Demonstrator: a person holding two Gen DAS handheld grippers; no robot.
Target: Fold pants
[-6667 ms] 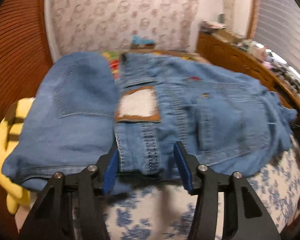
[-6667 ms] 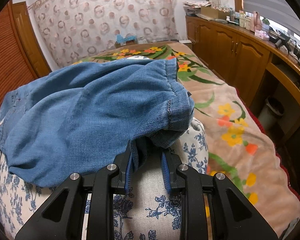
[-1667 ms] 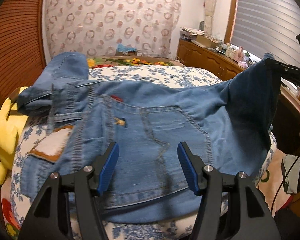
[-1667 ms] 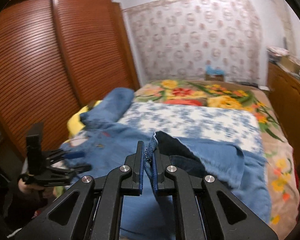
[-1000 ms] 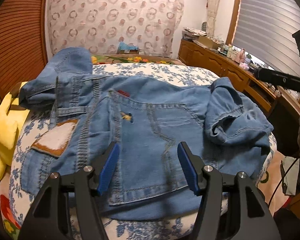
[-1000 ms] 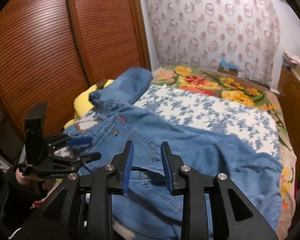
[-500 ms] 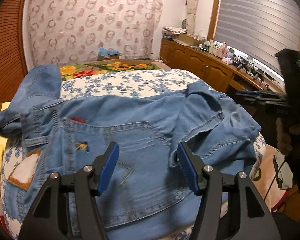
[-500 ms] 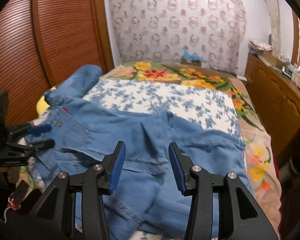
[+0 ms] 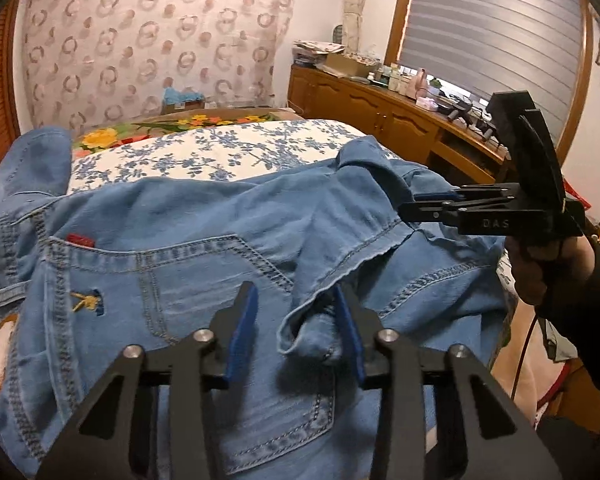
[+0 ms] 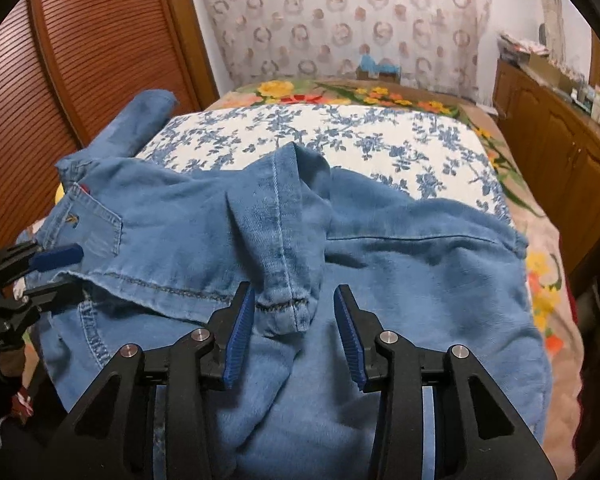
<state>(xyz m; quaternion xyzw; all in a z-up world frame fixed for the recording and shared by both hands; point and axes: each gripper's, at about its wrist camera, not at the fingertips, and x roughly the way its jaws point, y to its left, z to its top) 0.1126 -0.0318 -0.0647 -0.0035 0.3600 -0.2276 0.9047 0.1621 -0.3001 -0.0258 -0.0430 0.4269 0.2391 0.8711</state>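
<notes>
The bed (image 10: 452,148) fills most of what lies ahead of both my tongs, its white cover printed with blue flowers, with a brown floral blanket (image 10: 540,280) showing past the cover's far end and off to the right of my right tongs. A slatted wooden wardrobe (image 10: 80,60) stands to the left of my right tongs, and a run of wooden cabinets (image 9: 380,116) sits beyond my left tongs on the right, its top crowded with small items I cannot make out.

The blue denim pants (image 9: 204,240) lie spread across the bed directly under and ahead of both tongs, back pockets up. One leg (image 10: 284,236) is doubled back over the seat — its stitched hem ends just ahead of my right tongs, between the two fingers' line. The other leg (image 9: 36,160) runs away toward the far left of my left tongs.

My left tongs (image 9: 296,330) hang open over the seat of the pants, blue pads spread wide, with a rumpled cuff edge (image 9: 312,332) lying between them but not pinched. My right tongs (image 10: 294,334) are likewise spread open, holding nothing, poised just short of the folded leg's hem. From the left camera I see my right tongs off to the right, lying low over the bunched denim — from the right camera my left tongs (image 10: 56,268) show at the far left edge beside the pocket (image 10: 92,228).

A small red tab (image 9: 81,239) sits on the pocket's top corner, ahead-left of my left tongs.
</notes>
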